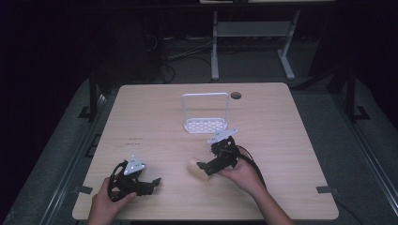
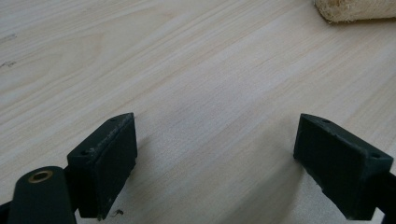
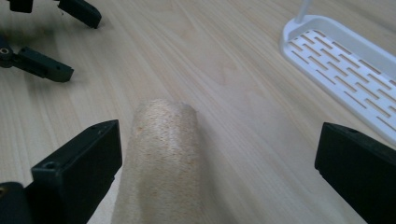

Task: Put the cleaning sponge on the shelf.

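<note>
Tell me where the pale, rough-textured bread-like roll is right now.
The pale, rough-textured roll lies on the wooden table near its front, between the open right gripper jaws, nearer one jaw, short of the white slotted rack.

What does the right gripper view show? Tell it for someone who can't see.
A tan bread roll lies on the wooden table between the right gripper's open black jaws. A white slotted rack sits upper right, the left gripper upper left.

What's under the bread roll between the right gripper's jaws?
The bread roll lies on the bare wooden table, between the open right gripper jaws. The patch beneath it is covered, so unseen.
</note>
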